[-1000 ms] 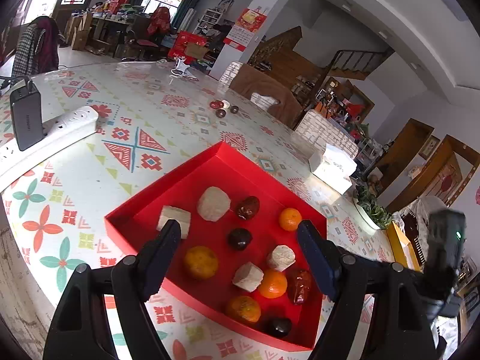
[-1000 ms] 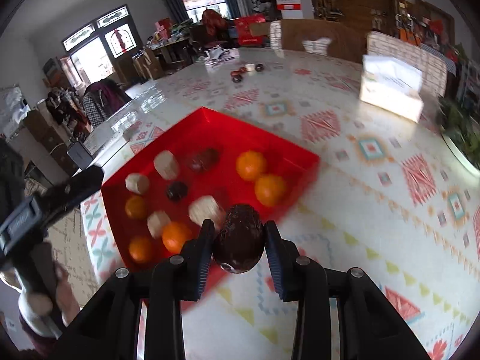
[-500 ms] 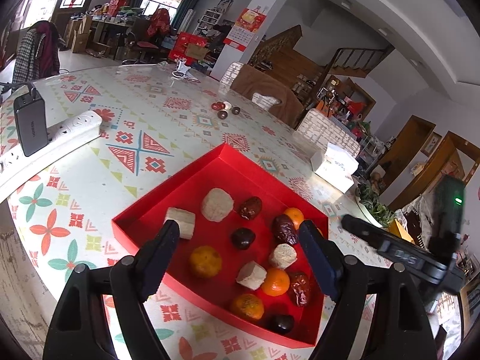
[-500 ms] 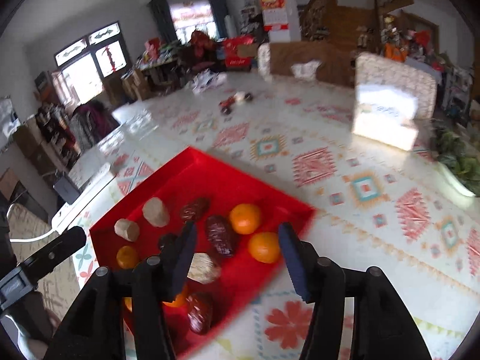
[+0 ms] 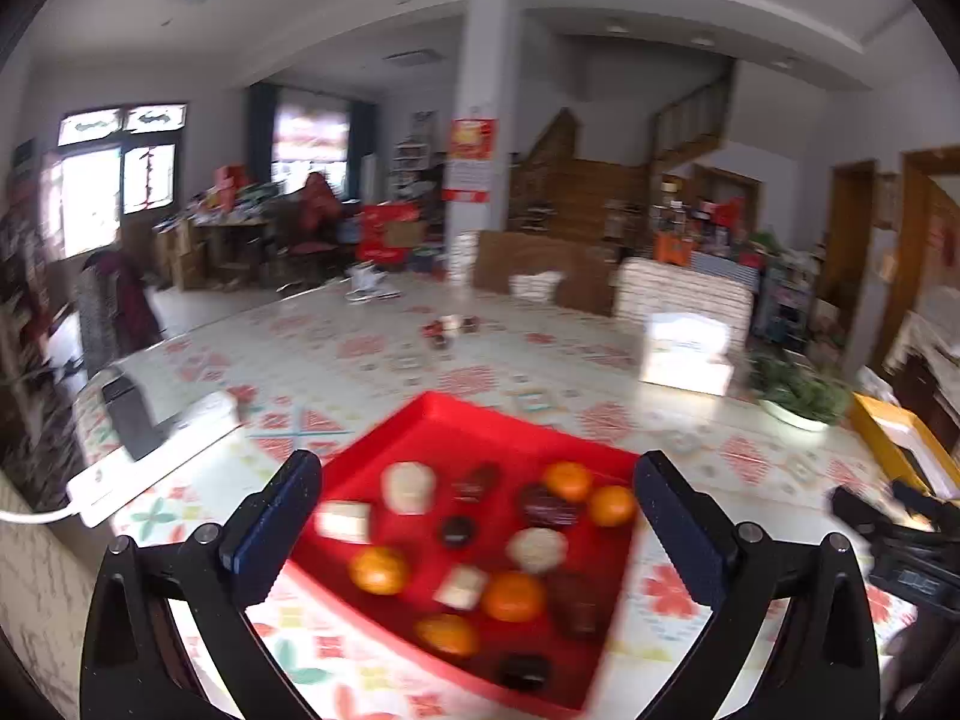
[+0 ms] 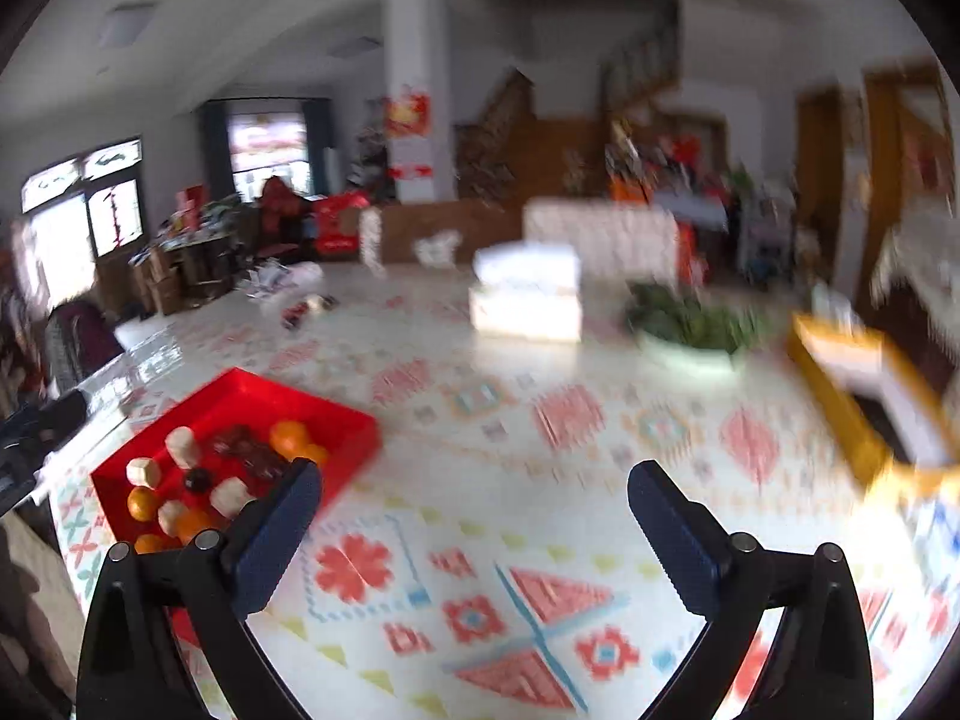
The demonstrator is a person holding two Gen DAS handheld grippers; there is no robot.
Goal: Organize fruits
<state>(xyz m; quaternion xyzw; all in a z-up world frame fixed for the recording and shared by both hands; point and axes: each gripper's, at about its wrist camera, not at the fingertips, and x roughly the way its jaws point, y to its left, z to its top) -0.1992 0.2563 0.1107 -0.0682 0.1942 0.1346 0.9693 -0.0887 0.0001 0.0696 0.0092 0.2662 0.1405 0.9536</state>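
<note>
The left gripper [image 5: 474, 510] is hanging over the red tray [image 5: 480, 420], its jaws opening wide with nothing pinched between them. The tray is holding oranges [image 5: 513, 597], dark dates [image 5: 547, 505] and pale cubes [image 5: 461, 587]. The right gripper [image 6: 474, 507] is also opening, gripping nothing, over the patterned table [image 6: 540, 420]; the tray is sitting at its ten o'clock, a tissue box [image 6: 527, 300] at twelve.

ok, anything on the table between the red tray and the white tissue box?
Nothing: in the right wrist view only bare patterned tablecloth lies between the red tray and the white tissue box.
</note>
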